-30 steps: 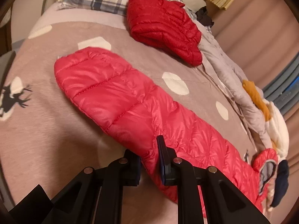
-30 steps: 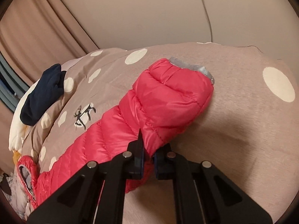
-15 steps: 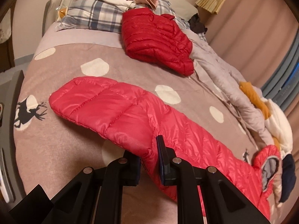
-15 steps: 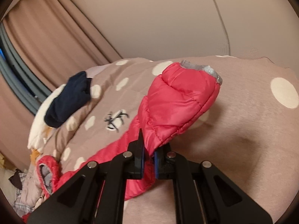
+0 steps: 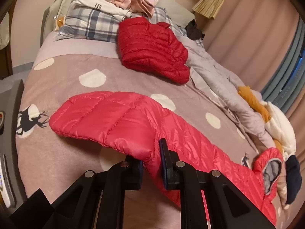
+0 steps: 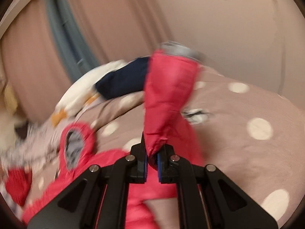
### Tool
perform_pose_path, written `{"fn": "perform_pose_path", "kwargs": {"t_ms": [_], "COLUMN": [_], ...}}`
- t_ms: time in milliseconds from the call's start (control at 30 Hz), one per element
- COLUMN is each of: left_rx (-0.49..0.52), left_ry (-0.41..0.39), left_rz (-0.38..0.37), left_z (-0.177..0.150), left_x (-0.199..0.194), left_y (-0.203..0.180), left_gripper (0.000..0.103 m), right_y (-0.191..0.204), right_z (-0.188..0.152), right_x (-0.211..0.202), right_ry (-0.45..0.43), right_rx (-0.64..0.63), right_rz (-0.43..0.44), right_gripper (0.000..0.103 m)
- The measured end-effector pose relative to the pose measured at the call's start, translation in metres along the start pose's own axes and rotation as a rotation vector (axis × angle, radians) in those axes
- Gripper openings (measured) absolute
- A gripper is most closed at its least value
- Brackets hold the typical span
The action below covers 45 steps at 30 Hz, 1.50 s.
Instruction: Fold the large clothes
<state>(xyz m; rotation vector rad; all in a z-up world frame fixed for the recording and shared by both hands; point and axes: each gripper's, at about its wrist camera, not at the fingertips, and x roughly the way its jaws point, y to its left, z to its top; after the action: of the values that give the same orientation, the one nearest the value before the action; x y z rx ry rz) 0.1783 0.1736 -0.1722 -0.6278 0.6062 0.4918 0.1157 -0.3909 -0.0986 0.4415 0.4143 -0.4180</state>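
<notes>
Pink puffer jacket [image 5: 133, 122] sharp from left tongs [image 5: 151, 168], blurred from right tongs [image 6: 152, 160].

Bed in front of me, taupe blanket [image 5: 133, 76] with white dots and deer prints. Plaid pillow [image 5: 93, 25] at the headboard [image 5: 51, 13] end, folded laundry stacked on it. Pinkish curtains [image 5: 253, 38] along the far side, blue-grey window frame [image 5: 289, 66] between them. Plain beige wall [image 6: 228, 28] in my right view, blurred. Warm dim light.
</notes>
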Motion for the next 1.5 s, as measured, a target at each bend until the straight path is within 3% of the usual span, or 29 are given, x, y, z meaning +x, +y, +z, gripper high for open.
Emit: {"fn": "perform_pose_path", "kwargs": {"t_ms": [167,267,367,467,533,600,700,833,900,1067,1167,1500], "left_rx": [0.010,0.039,0.047,0.046,0.063,0.081,0.079,0.062,0.071,0.110,0.117,0.129], "left_ry": [0.009,0.006,0.013,0.026,0.026,0.027,0.029,0.027,0.022,-0.001,0.012,0.000], "left_rz": [-0.005,-0.001,0.000,-0.014,-0.018,-0.015,-0.016,-0.006,0.002,0.018,0.026,0.028], "left_z": [0.000,0.000,0.000,0.000,0.000,0.000,0.000,-0.003,-0.004,-0.003,-0.003,-0.003], "left_x": [0.000,0.001,0.001,0.001,0.001,0.001,0.001,0.000,-0.001,-0.001,0.001,-0.002], "left_y": [-0.001,-0.004,-0.004,-0.002,-0.003,-0.004,-0.004,-0.003,-0.006,-0.013,-0.014,-0.017], "left_gripper": [0.016,0.016,0.016,0.016,0.016,0.016,0.016,0.016,0.016,0.016,0.016,0.016], "right_y": [0.093,0.147,0.170,0.168,0.154,0.134,0.116,0.086,0.069,0.047,0.057,0.040], "right_z": [-0.033,-0.068,-0.088,-0.085,-0.078,-0.069,-0.060,-0.056,-0.058,-0.070,-0.091,-0.103], "right_x": [0.017,0.016,0.019,0.030,0.027,0.020,0.021,0.035,0.055,0.100,0.116,0.105], "right_ry": [0.102,0.194,0.276,0.319,0.278,0.247,0.271,0.194,0.222,0.303,0.325,0.394], "right_rx": [-0.075,-0.237,-0.284,-0.246,-0.213,-0.138,-0.092,-0.121,-0.123,-0.097,-0.179,-0.208], "right_rz": [0.175,0.310,0.387,0.407,0.376,0.343,0.316,0.012,-0.075,-0.152,-0.200,-0.249], "right_gripper": [0.008,0.011,0.016,0.032,0.057,0.066,0.066,0.068,0.068,0.066,0.067,0.066]}}
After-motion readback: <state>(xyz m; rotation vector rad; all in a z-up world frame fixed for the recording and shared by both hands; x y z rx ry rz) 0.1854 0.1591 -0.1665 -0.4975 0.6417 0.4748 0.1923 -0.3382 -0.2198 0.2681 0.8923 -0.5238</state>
